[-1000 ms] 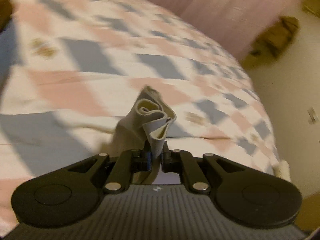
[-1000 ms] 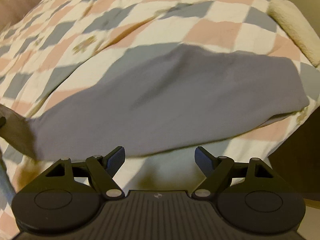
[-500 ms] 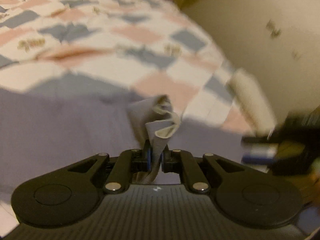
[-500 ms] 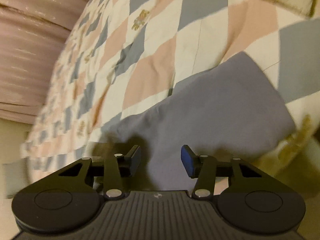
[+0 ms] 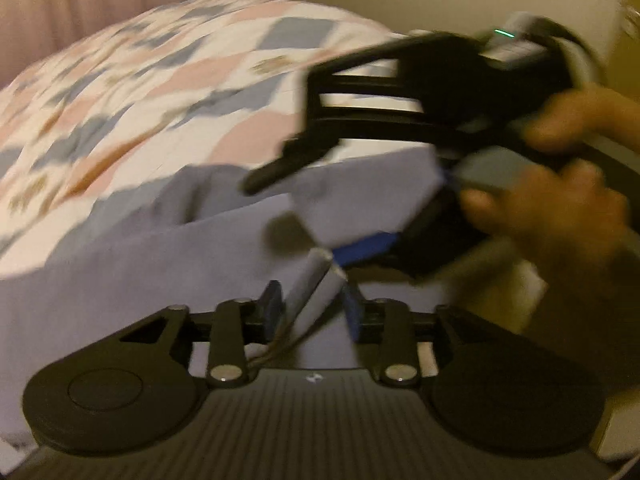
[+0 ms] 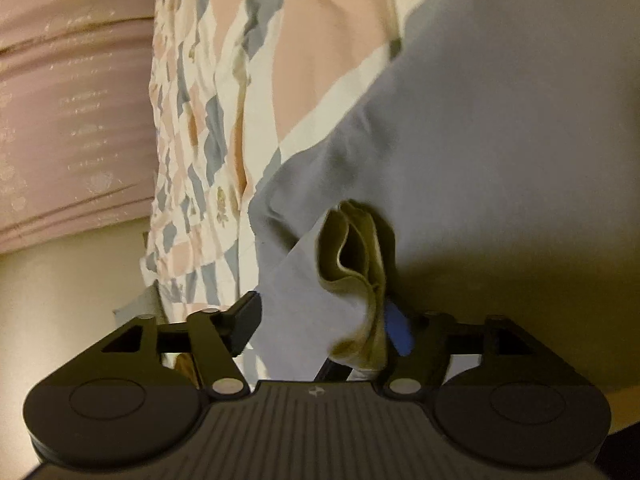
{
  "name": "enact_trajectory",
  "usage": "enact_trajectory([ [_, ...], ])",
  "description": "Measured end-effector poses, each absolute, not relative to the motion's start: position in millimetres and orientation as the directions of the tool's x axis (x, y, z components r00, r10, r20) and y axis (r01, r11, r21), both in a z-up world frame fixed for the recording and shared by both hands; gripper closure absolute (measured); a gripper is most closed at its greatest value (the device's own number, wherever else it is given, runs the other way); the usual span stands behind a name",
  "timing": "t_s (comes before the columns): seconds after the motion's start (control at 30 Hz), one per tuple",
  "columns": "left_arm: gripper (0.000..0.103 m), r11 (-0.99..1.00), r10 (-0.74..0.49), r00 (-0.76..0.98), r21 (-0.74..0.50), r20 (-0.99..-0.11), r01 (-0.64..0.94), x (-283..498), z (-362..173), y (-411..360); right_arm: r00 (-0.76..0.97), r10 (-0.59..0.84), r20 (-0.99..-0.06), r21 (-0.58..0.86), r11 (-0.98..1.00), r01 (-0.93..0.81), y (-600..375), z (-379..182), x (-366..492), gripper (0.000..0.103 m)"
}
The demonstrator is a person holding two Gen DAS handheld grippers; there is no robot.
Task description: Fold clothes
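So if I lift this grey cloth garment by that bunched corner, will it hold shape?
Probably not. The grey cloth garment drapes in soft wrinkles over the checked quilt, so it is likely floppy. Its bunched corner crumples between the right claw fingers, suggesting thin, light fabric that sags.

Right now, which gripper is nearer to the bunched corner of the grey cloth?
Right, narrowly: the corner sits between the right gripper's open fingers, against one pad. The left gripper straddles the same cloth just behind it.
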State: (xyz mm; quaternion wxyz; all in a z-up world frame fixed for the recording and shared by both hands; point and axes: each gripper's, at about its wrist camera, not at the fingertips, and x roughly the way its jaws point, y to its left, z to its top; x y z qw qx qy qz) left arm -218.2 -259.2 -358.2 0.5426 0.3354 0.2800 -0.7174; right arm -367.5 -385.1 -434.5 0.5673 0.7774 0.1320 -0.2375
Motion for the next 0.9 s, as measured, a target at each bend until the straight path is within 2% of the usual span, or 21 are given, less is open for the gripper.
enact_trajectory([
  [0.1,0.071,-0.249,-0.570,-0.196,-0.060,-0.798,0.967,-205,-356,-254,0.826,-0.051,-0.561,0.806,-0.259,0.532,-392,-432,-360,0.033],
  [0.13,0.071,-0.238,-0.564,-0.195,-0.068,-0.802,0.969,-200,-355,-253,0.815,-0.045,-0.578,0.799,-0.234,0.554,-394,-432,-357,0.039],
  [0.2,0.071,-0.197,-0.557,-0.179,-0.080,-0.811,0.977,-182,-354,-254,0.797,-0.025,-0.603,0.789,-0.167,0.592,-394,-430,-345,0.063],
  [0.23,0.071,-0.175,-0.555,-0.167,-0.081,-0.815,0.981,-172,-353,-255,0.783,-0.015,-0.622,0.778,-0.132,0.615,-394,-429,-339,0.087],
  [0.27,0.071,-0.152,-0.556,-0.146,-0.073,-0.819,0.986,-161,-352,-257,0.769,-0.005,-0.640,0.765,-0.097,0.636,-393,-428,-334,0.094],
  [0.37,0.071,-0.061,-0.564,-0.074,-0.048,-0.823,0.997,-123,-345,-267,0.720,-0.064,-0.691,0.720,0.018,0.693,-387,-410,-329,0.095],
  [0.57,0.071,0.078,-0.575,-0.008,-0.064,-0.818,0.995,-68,-333,-291,0.644,-0.251,-0.722,0.653,0.058,0.755,-373,-363,-383,0.096],
  [0.9,0.069,0.006,-0.527,-0.026,-0.034,-0.849,0.999,-104,-352,-307,0.498,-0.373,-0.783,0.554,-0.055,0.831,-373,-349,-492,0.096],
])
